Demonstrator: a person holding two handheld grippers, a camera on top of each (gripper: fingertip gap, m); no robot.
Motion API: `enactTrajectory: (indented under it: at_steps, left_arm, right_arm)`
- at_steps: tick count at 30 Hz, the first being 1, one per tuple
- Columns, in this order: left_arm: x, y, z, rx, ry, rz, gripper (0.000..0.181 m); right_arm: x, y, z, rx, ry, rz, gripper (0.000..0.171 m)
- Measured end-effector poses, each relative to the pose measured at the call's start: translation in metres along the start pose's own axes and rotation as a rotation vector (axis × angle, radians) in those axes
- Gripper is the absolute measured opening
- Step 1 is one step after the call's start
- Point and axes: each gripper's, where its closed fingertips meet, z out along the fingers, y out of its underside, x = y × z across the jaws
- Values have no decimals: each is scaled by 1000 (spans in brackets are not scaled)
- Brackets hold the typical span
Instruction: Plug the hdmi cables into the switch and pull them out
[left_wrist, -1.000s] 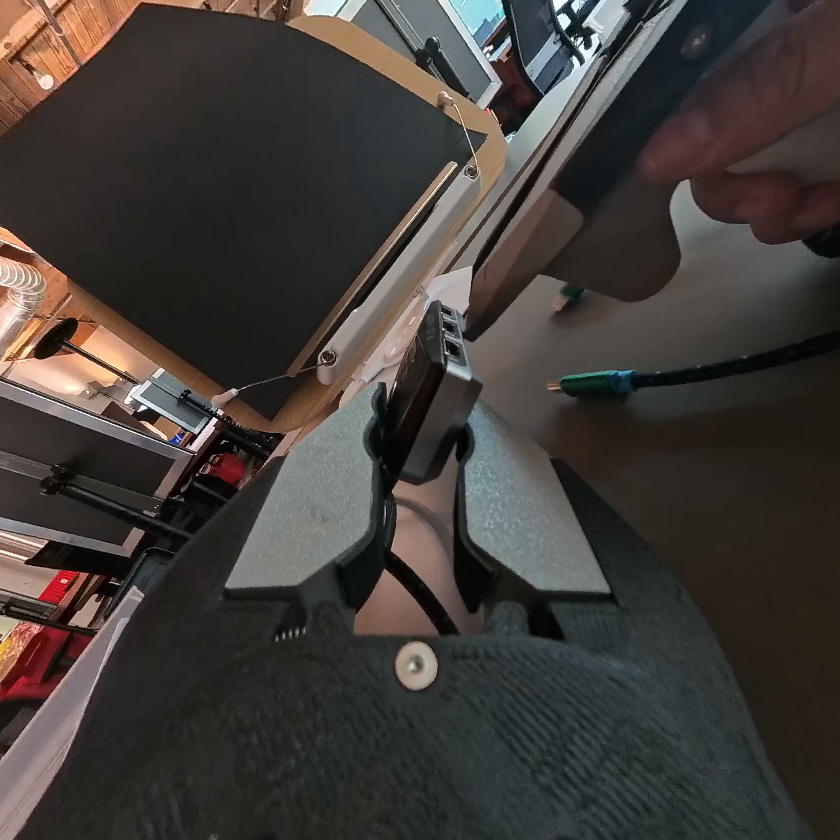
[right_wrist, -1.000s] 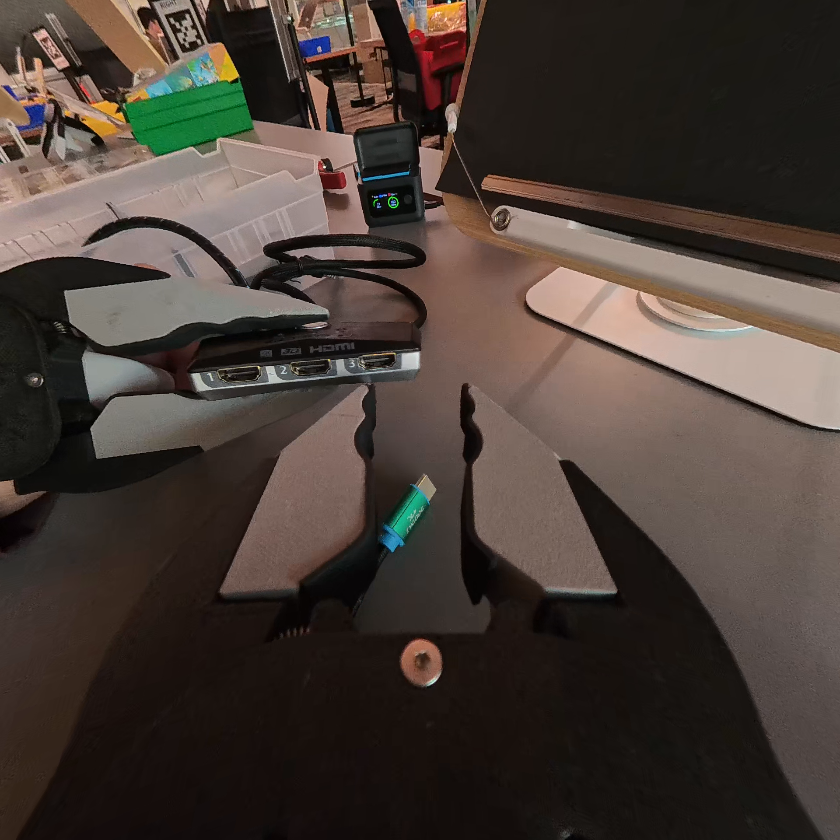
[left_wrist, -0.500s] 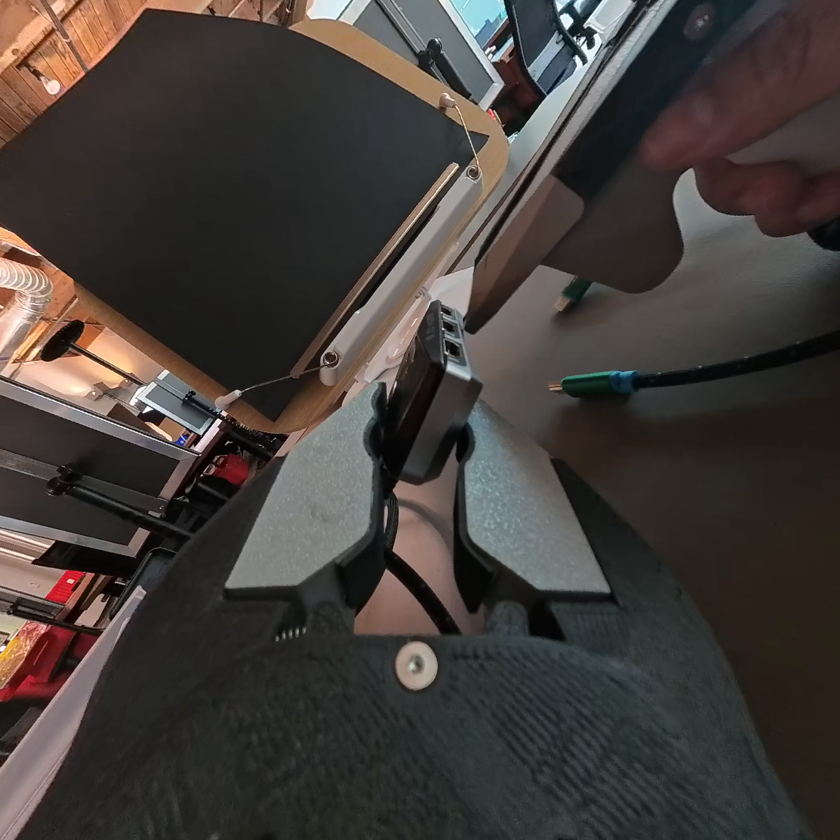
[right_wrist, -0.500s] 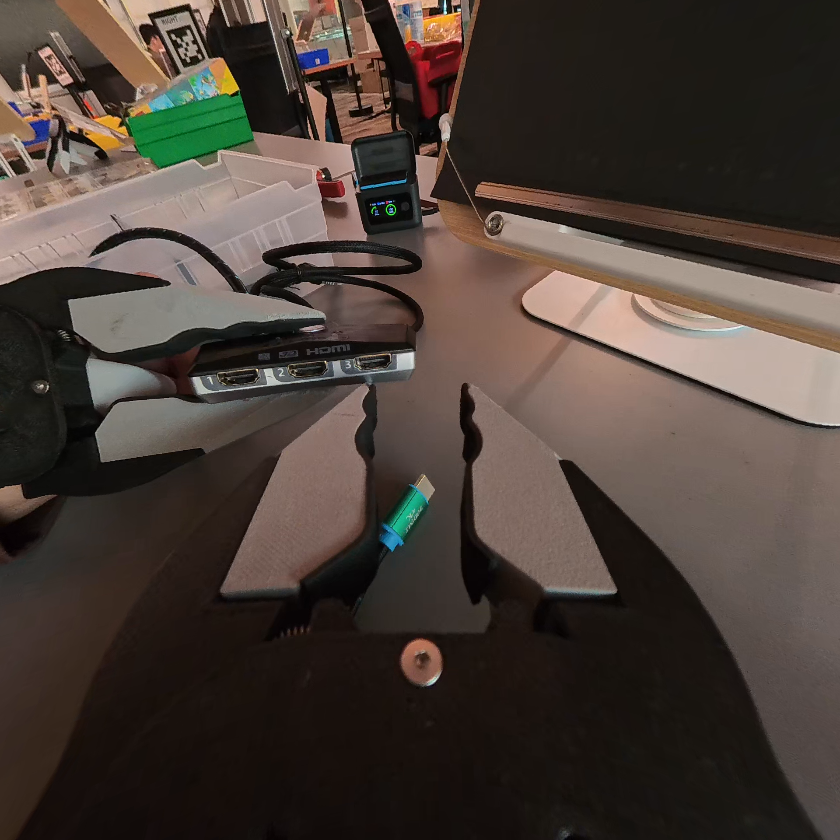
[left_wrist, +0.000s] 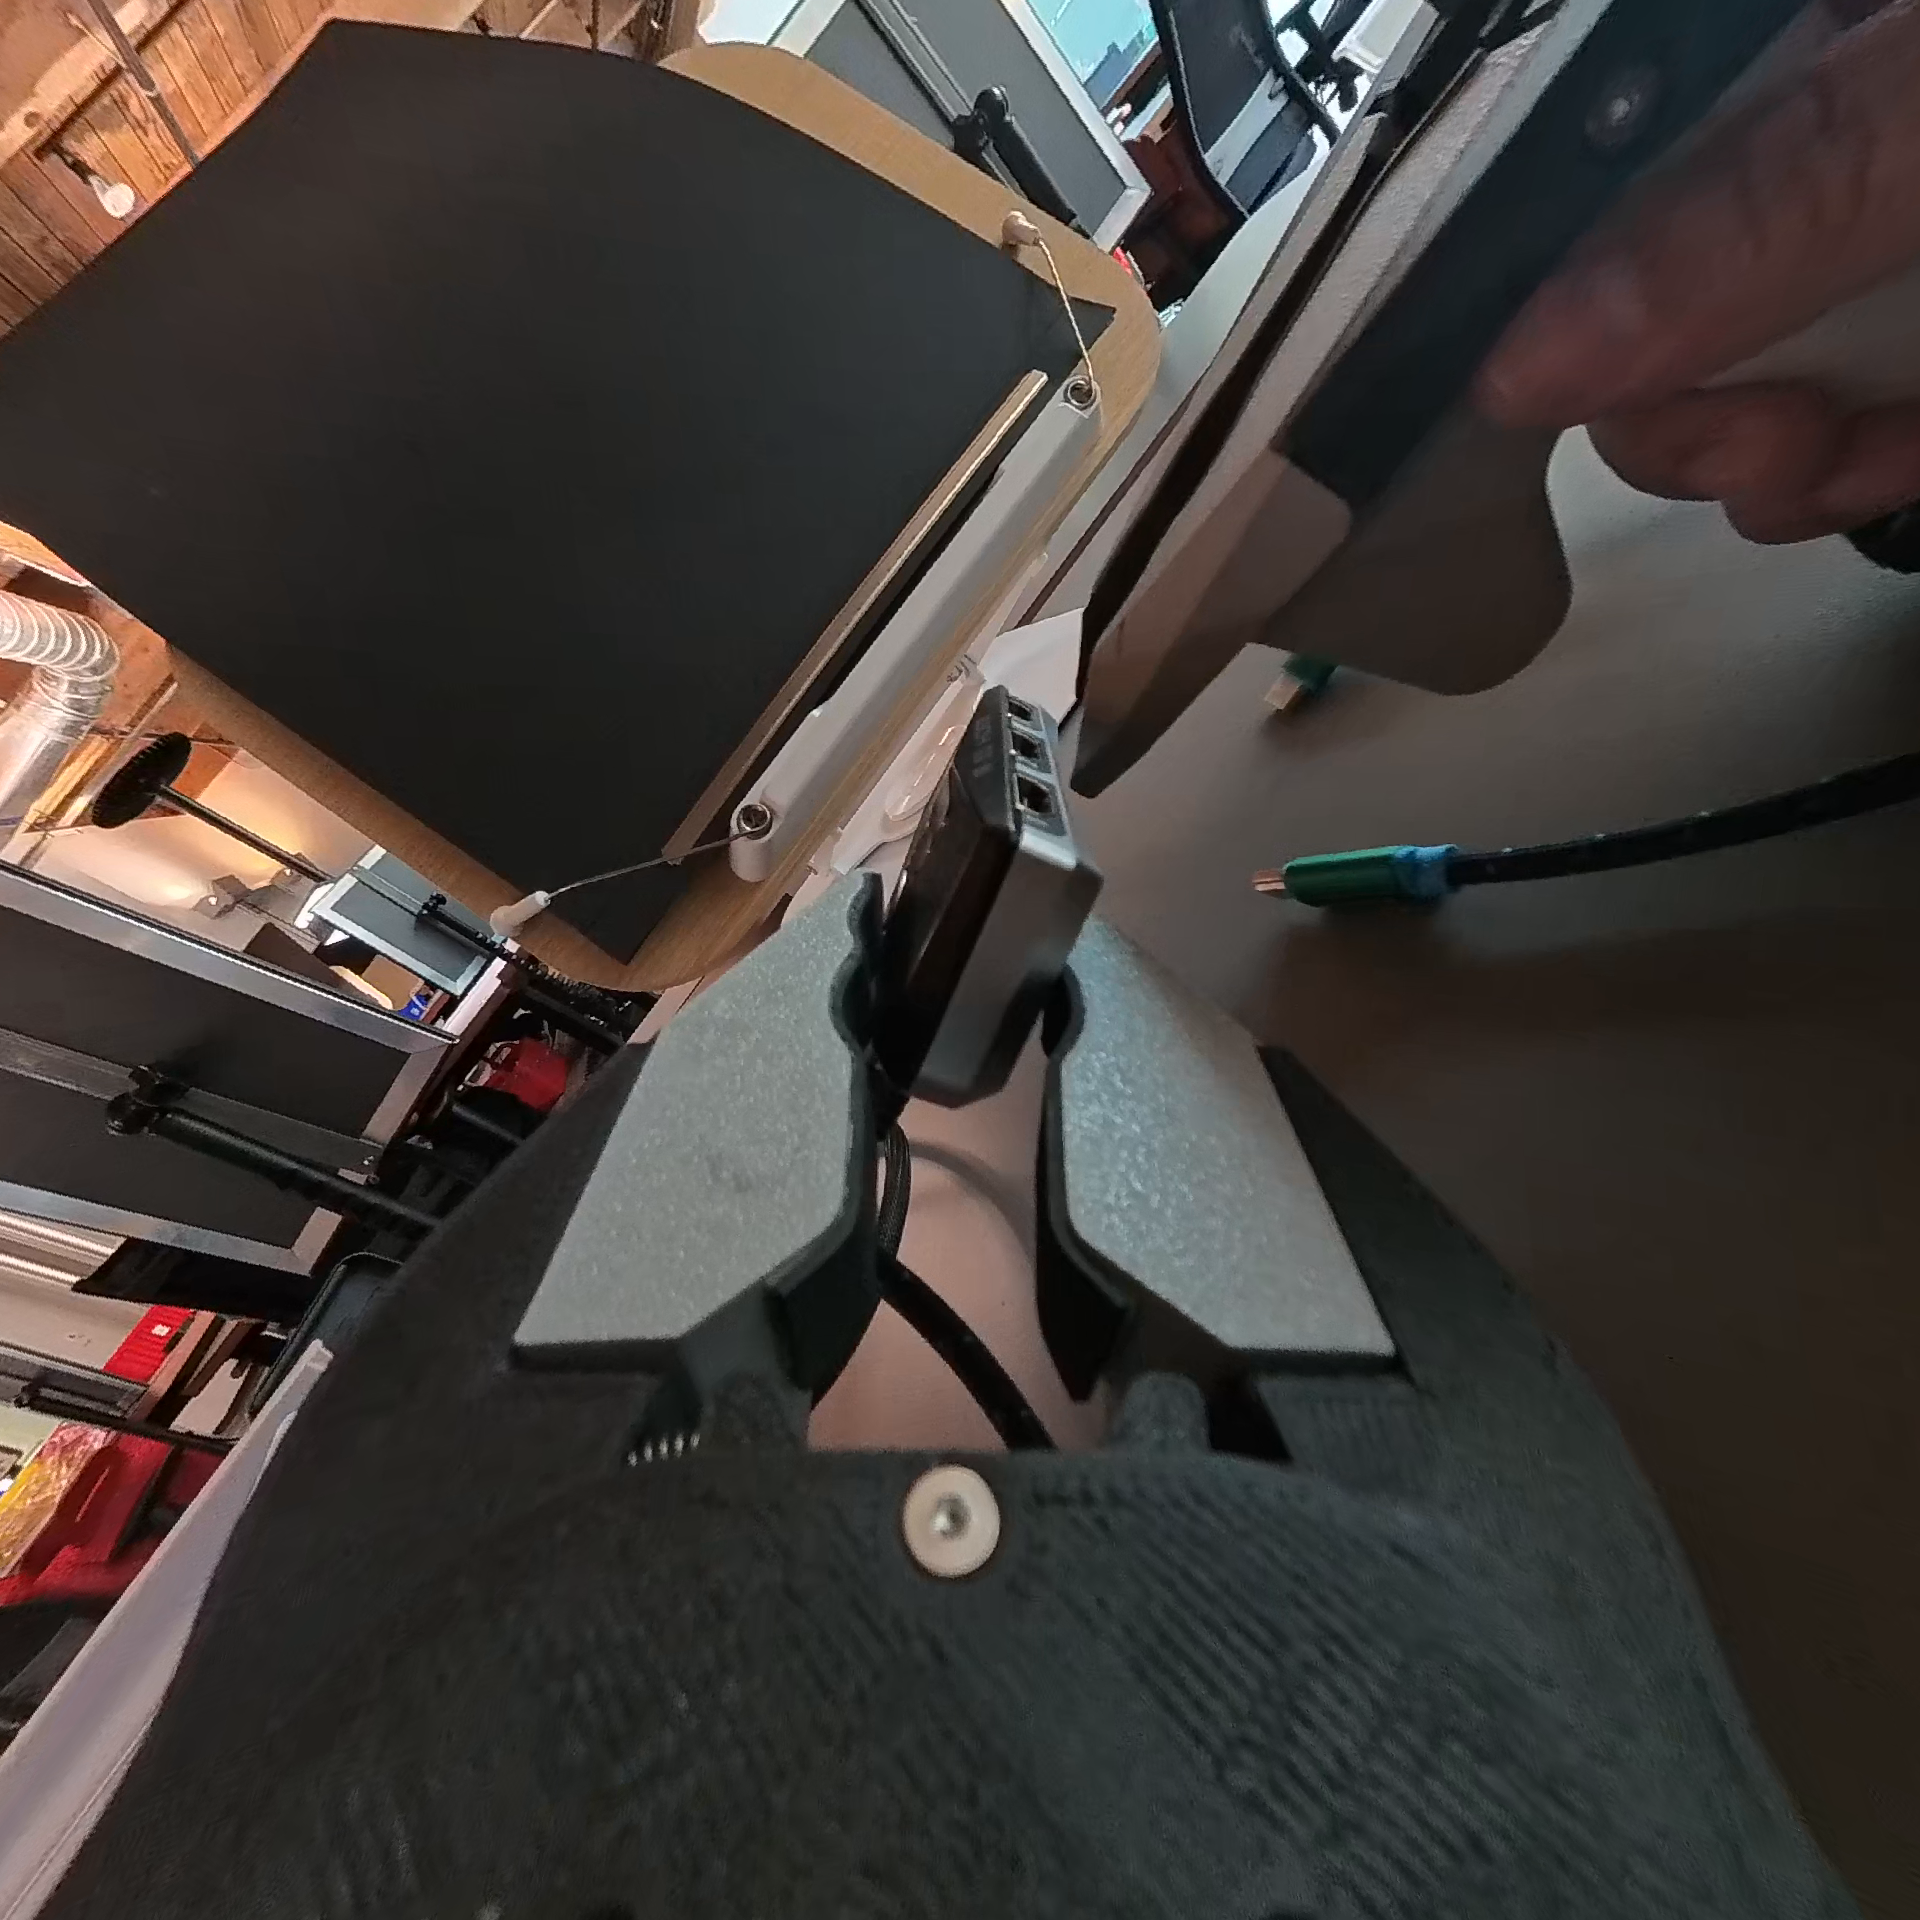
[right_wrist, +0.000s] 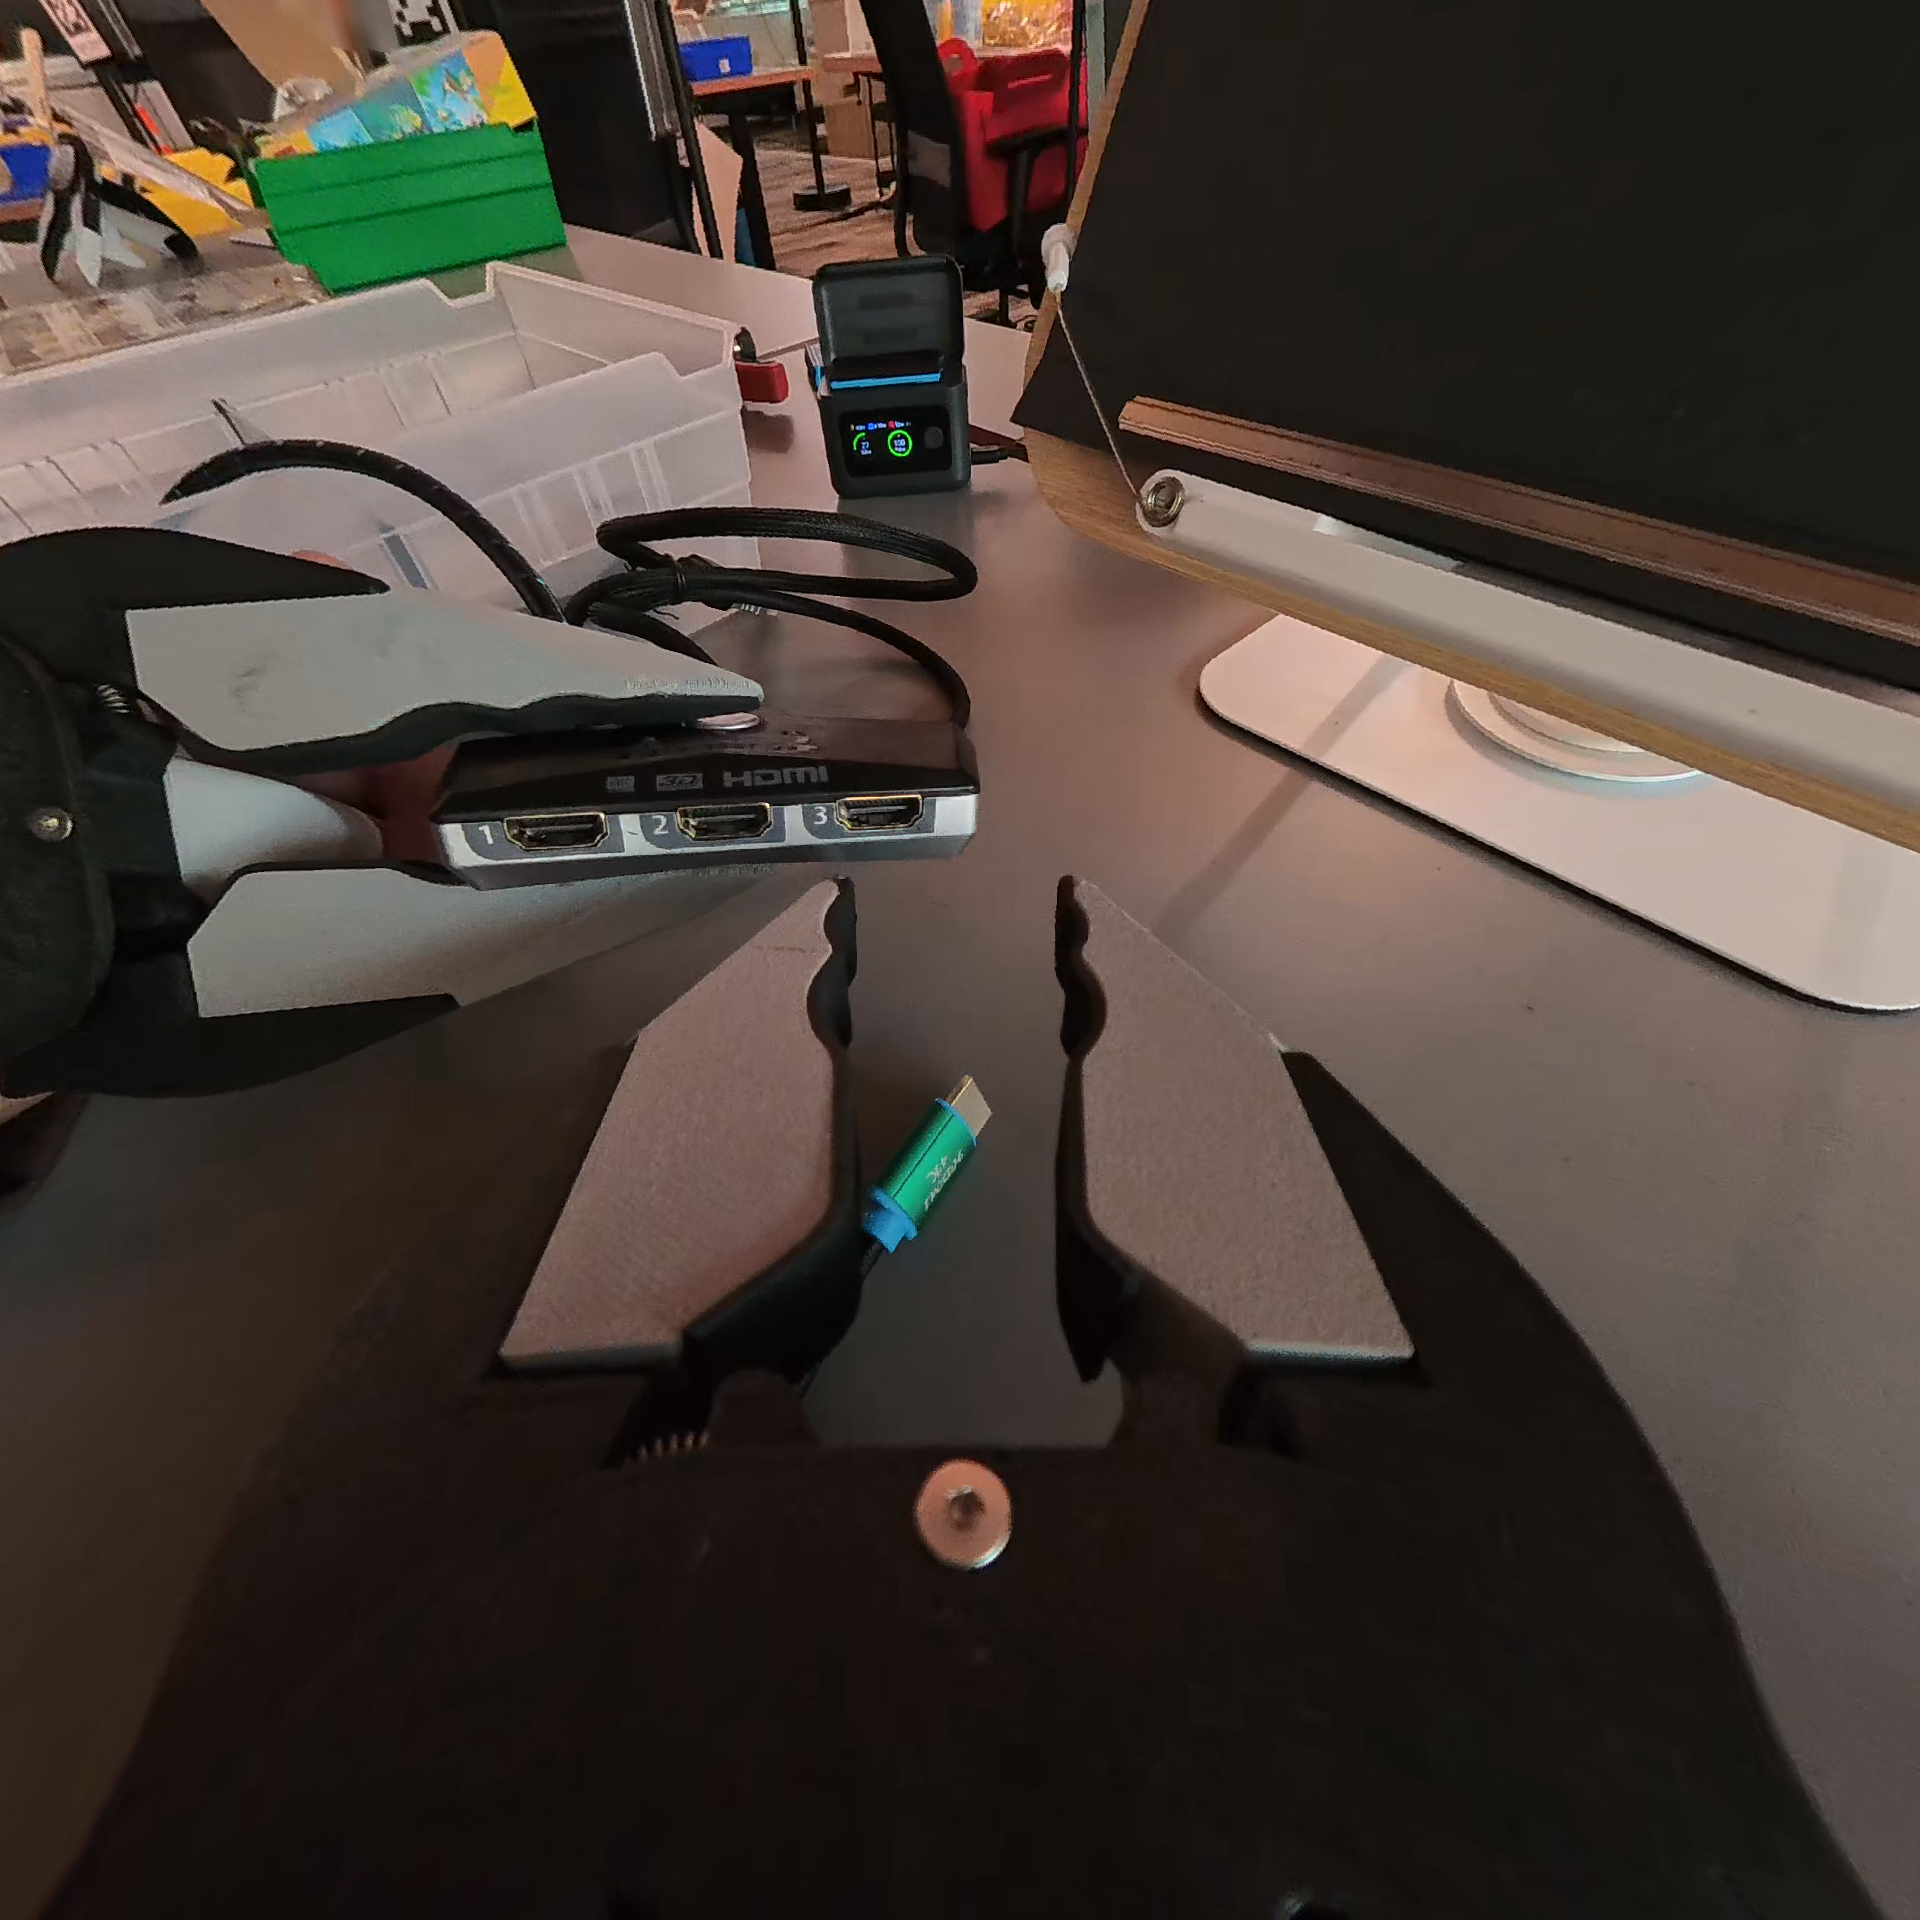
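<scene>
My left gripper (left_wrist: 961, 987) is shut on the black and grey HDMI switch (left_wrist: 997, 904) and holds it tilted above the dark table (left_wrist: 1558, 1143). In the right wrist view the switch (right_wrist: 717, 821) shows three empty ports that face my right gripper (right_wrist: 954, 914). That gripper is open and empty, low over the table. A green HDMI plug with a blue collar (right_wrist: 928, 1158) lies on the table between its fingers. In the left wrist view one green plug (left_wrist: 1351, 881) lies on the table with its black cable running right. A second green plug (left_wrist: 1299, 681) shows under the right gripper.
A monitor with a black cover on a white stand (right_wrist: 1558, 831) stands at the right. A small device with a lit screen (right_wrist: 894, 416), a clear plastic bin (right_wrist: 416, 416) and coiled black cable (right_wrist: 779, 561) lie behind the switch. A hand (left_wrist: 1714, 343) holds the right gripper.
</scene>
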Motion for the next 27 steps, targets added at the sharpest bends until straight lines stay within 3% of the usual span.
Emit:
enactTrajectory:
  at_steps: [13, 18, 27]
  left_arm:
    - [-1, -4, -2, 16, -1, 0, 28]
    - [-7, 1, -2, -12, -21, -7, 28]
    - [-6, 16, 3, -88, -5, -25, 28]
  right_arm:
    - [6, 0, -4, -5, 5, 61, 35]
    - [16, 7, -13, -67, 18, 86, 44]
    - [20, 25, -26, -201, 88, 194, 32]
